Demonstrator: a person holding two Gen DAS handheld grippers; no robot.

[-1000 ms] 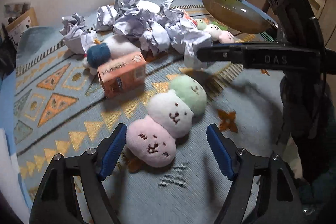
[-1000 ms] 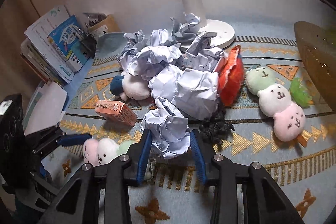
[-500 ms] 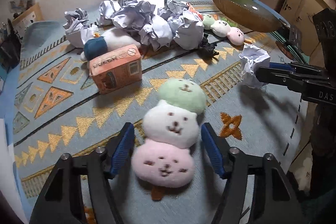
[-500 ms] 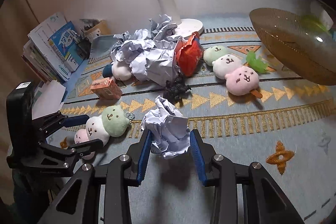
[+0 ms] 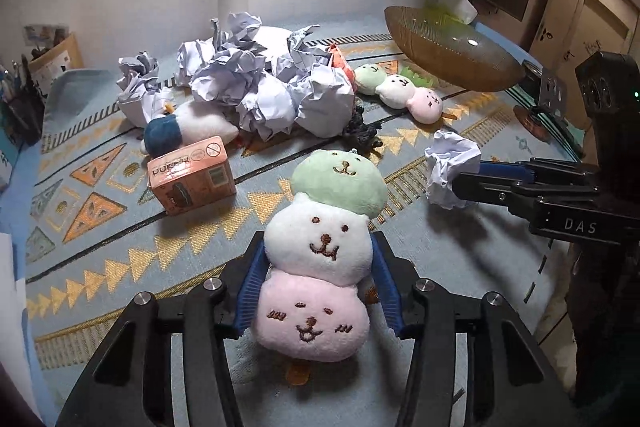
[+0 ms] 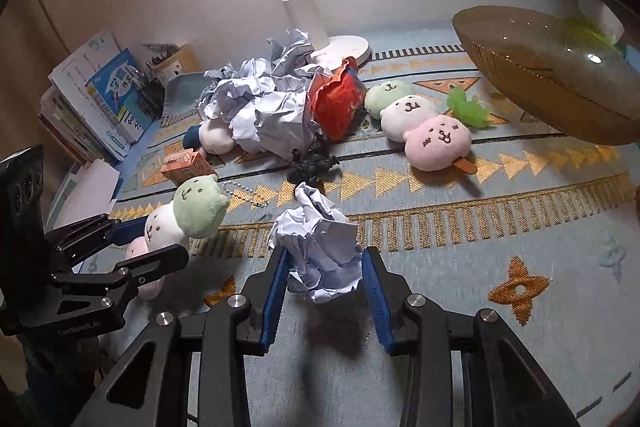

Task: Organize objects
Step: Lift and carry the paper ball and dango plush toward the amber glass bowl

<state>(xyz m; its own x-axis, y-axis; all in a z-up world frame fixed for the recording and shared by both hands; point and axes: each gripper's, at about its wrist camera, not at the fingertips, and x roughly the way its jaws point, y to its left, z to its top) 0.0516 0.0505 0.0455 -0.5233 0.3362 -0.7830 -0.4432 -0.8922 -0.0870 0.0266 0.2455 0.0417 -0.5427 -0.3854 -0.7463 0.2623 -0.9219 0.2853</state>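
1. A wide amber bowl [image 6: 560, 79] stands near the right edge of the patterned rug [image 6: 500, 327]; nothing can be made out inside it, though something pale green and white shows at its far rim.
2. A small brown box [image 5: 56, 61] at the rug's far left corner has dark items standing in it, too small to identify.
3. The left gripper [image 5: 316, 291] has its jaws closing on a three-ball plush skewer [image 5: 324, 259], with green, white and pink balls, each with a stitched face; the blue pads press the pink and white balls.
4. The right gripper [image 6: 326, 291] is nearly closed, pinching a crumpled paper ball [image 6: 320, 251] of white paper above the rug's near middle.
5. A second plush skewer [image 6: 416, 123] lies just before the bowl, beside a red bag [image 6: 336, 103].
6. A heap of crumpled paper [image 5: 260, 83] sits towards the far edge, with an orange carton [image 5: 192, 175] in front of it.
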